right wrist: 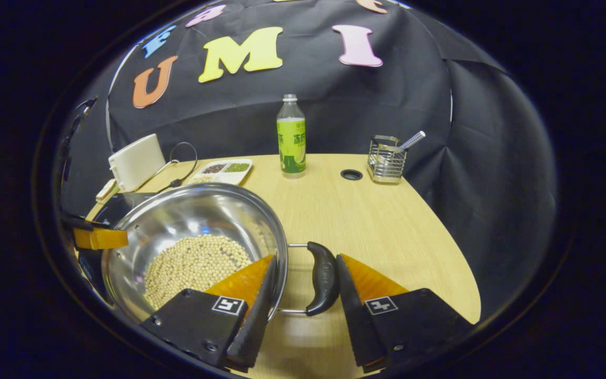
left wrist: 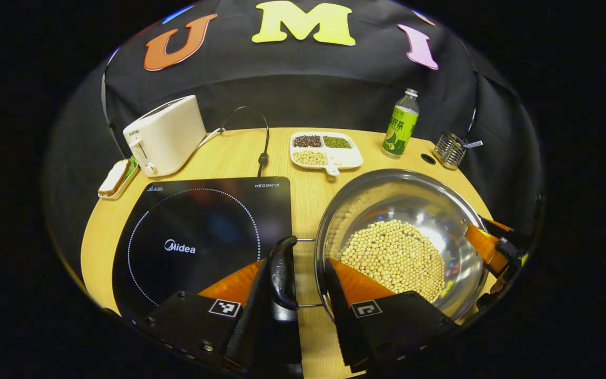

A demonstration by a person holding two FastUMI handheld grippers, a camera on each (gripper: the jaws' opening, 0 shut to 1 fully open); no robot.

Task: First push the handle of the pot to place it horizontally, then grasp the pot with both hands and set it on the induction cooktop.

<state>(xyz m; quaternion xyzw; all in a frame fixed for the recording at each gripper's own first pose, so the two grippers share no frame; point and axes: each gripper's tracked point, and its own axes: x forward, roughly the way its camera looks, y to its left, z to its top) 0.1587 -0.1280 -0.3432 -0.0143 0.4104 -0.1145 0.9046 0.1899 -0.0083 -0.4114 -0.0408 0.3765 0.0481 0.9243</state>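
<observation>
The steel pot (left wrist: 413, 200) holding soybeans (left wrist: 392, 258) stands on the wooden table just right of the black induction cooktop (left wrist: 192, 231). My left gripper (left wrist: 296, 261) clamps the pot's near black handle (left wrist: 282, 273), one finger outside the handle and the other inside the pot wall. In the right gripper view the pot (right wrist: 187, 216) lies low and left. There my right gripper (right wrist: 306, 256) grips the other handle (right wrist: 324, 279) the same way. Each gripper shows at the pot's far rim in the other's view: right gripper (left wrist: 492, 247), left gripper (right wrist: 98, 238).
Behind the cooktop are a white toaster (left wrist: 166, 134), its cable (left wrist: 263, 152) and a small tray with a sandwich (left wrist: 118, 178). A divided dish of beans (left wrist: 326, 150), a green bottle (left wrist: 402, 126) and a wire holder (left wrist: 449, 150) stand along the back edge.
</observation>
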